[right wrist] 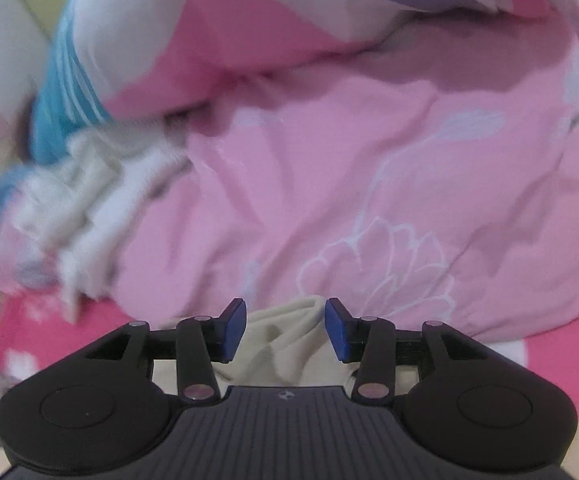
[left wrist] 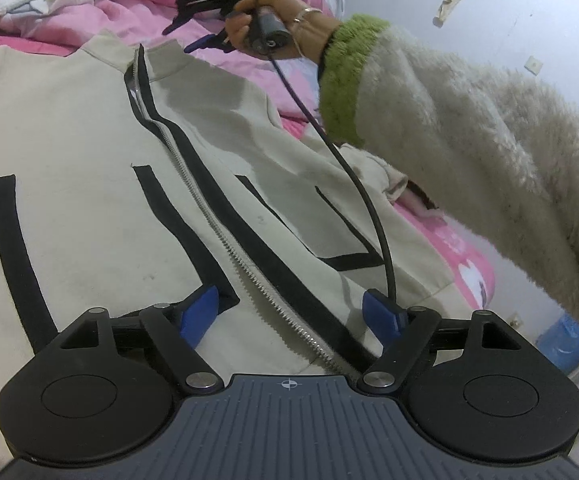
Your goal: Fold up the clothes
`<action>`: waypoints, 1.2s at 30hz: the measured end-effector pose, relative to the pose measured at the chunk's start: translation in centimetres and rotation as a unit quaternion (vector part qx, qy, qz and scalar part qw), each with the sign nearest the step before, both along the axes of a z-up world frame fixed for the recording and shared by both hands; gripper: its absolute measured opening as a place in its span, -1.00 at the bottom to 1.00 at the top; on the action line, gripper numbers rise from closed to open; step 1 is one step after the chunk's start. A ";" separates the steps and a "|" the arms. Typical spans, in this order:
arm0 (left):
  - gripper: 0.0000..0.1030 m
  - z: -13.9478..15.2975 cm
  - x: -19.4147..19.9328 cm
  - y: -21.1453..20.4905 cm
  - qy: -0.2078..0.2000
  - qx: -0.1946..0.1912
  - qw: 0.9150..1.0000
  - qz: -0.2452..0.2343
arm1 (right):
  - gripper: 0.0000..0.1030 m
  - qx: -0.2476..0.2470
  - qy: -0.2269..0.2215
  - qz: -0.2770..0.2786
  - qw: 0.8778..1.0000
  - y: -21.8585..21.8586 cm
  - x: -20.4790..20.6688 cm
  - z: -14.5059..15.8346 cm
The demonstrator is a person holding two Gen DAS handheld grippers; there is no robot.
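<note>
Both released: left gripper [left wrist: 291, 312] over jacket [left wrist: 89, 200] (zipped); right gripper [right wrist: 285, 328] — above collar.

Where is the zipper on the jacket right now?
In the left wrist view, the zipper runs down the middle of the cream jacket, which lies flat on the pink bedspread, ending between the left tool's fingers.

This is a bedroom in a home: a pink flowered bedcover [right wrist: 389, 184] lies beyond the fingers, with a pillow [right wrist: 209, 40] farther behind it.
</note>
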State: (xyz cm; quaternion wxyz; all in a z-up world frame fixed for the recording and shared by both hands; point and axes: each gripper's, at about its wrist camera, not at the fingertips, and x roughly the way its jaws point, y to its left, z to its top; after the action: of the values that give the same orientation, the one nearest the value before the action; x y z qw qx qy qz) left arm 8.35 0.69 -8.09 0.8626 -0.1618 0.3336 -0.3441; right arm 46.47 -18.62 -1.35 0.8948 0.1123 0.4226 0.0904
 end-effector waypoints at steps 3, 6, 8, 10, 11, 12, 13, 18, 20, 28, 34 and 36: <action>0.55 0.0 -0.1 0.1 0.000 -0.003 1.000 -0.001 | -0.32 -0.021 0.024 -0.001 0.999 1.1 1.5 -0.3; 0.55 0.0 -0.2 0.2 0.000 -0.006 1.000 -0.002 | -0.78 -0.050 0.022 -0.007 0.998 1.9 2.0 -0.5; 0.55 -0.1 -0.2 0.2 -0.001 -0.008 1.000 -0.002 | -0.88 -0.081 -0.007 -0.010 0.997 2.4 1.4 -0.5; 0.55 -0.1 -0.2 0.3 -0.002 -0.009 1.000 -0.003 | -0.90 -0.136 -0.066 0.006 0.989 3.5 0.4 -0.2; 0.55 -0.1 -0.3 0.3 -0.002 -0.010 1.000 -0.003 | -0.93 -0.165 -0.092 0.015 0.982 4.0 -0.1 -0.3; 0.55 -0.1 -0.3 0.3 -0.002 -0.010 1.000 -0.003 | -0.94 -0.193 -0.116 0.022 0.974 4.6 -0.4 -0.5; 0.55 -0.1 -0.2 0.3 -0.002 -0.010 1.000 -0.003 | -0.94 -0.218 -0.133 0.024 0.967 4.9 -0.7 -0.8; 0.55 -0.2 -0.1 0.4 -0.003 -0.011 1.000 -0.004 | -1.00 -0.207 -0.168 0.038 0.963 4.8 -0.6 -2.0; 0.55 -0.3 0.0 0.4 -0.004 -0.013 1.000 -0.004 | -1.00 -0.153 -0.188 0.049 0.969 4.3 -0.8 -1.6; 0.55 -0.4 0.3 0.6 -0.003 -0.016 1.000 -0.004 | -0.97 -0.034 -0.111 0.014 0.993 -2.0 -0.2 0.0; 0.55 -0.5 0.7 0.6 -0.003 -0.017 1.000 -0.005 | -0.59 0.047 -0.051 0.017 0.997 -4.0 0.3 -1.8; 0.55 -0.5 0.7 0.6 -0.003 -0.018 1.000 -0.005 | -0.59 0.037 -0.052 0.021 0.998 -3.4 0.5 -2.5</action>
State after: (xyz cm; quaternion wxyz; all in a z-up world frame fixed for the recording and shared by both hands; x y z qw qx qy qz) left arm 9.10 1.33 -8.61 0.8591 -0.1743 0.3255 -0.3544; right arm 47.02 -22.02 -3.88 0.9088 0.1315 0.3738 0.1303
